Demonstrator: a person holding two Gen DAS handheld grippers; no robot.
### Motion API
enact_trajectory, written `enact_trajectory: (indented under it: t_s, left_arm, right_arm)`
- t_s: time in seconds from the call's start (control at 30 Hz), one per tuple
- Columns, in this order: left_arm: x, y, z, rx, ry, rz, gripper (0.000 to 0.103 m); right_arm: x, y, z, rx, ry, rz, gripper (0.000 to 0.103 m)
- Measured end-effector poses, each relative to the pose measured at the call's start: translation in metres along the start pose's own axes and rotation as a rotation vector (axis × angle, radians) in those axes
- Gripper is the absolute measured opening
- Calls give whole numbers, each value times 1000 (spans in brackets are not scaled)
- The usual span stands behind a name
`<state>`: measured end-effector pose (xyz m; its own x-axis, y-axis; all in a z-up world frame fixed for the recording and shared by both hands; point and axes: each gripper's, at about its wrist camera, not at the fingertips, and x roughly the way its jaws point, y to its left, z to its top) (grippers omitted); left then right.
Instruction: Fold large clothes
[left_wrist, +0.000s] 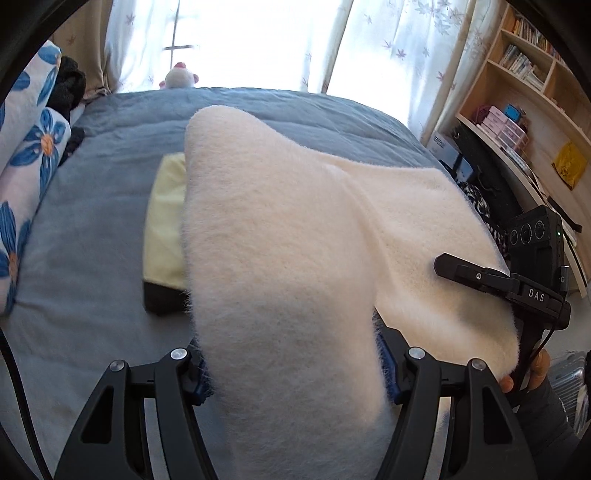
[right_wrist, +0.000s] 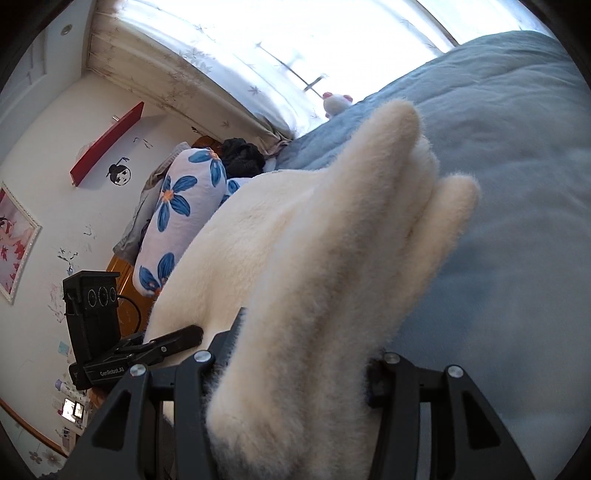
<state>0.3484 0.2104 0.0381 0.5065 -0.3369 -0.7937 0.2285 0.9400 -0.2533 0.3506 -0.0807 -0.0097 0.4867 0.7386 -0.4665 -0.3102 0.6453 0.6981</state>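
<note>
Now both the left tongs and right tongs are clamped on the fluffy cream garment; keep edges level, lowering evenly onto the blue bed.

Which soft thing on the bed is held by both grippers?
The fluffy cream garment, with both jaws shut on it; the yellow folded cloth beneath and the floral pillow lie untouched.
</note>
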Motion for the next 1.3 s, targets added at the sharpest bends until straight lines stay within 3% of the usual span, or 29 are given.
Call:
enact_trajectory:
  t_s: [0.3,0.4,0.5,0.57,0.67,0.8,0.9,1.0,1.07,1.17,1.23,1.3]
  left_arm:
    - [85,96,87,12,-32,-1,66]
    - [133,132,101,13,-22,-10,66]
    - [186,163,96,-20,39,-9,70]
    - [197,178,85,-34,-8,-59,79]
    - [194,185,75,-42,-50,-91,80]
    - [180,184,69,-47,-72,-41,80]
    - [155,171,67,-14,-112,56,78]
    - [125,162,70,-22,-196,132,70]
    - [109,155,70,-30,-228,143,50]
    - [110,146,73,-20,-209,156,27]
    - [115,126,65,-1,-186,172,14]
    - [127,118,62,16,-156,203,14]
  right_arm:
    - [122,-29,74,-1,-50,8,48]
    - [167,-57,80,33,-39,-10,48]
    - [202,-93,69,97,3,-72,49]
    - [206,-107,59,101,-3,-79,52]
    - [203,-108,56,87,25,-91,63]
    - [187,-83,60,-8,70,-204,63]
    - [164,-61,59,-78,46,-308,63]
    - [141,-41,53,-154,-19,-349,63]
    - [134,-29,51,-210,-50,-380,63]
    - [138,-7,48,-268,-88,-390,63]
    - [147,4,48,-286,-96,-386,53]
    - [155,3,46,-284,-70,-368,47]
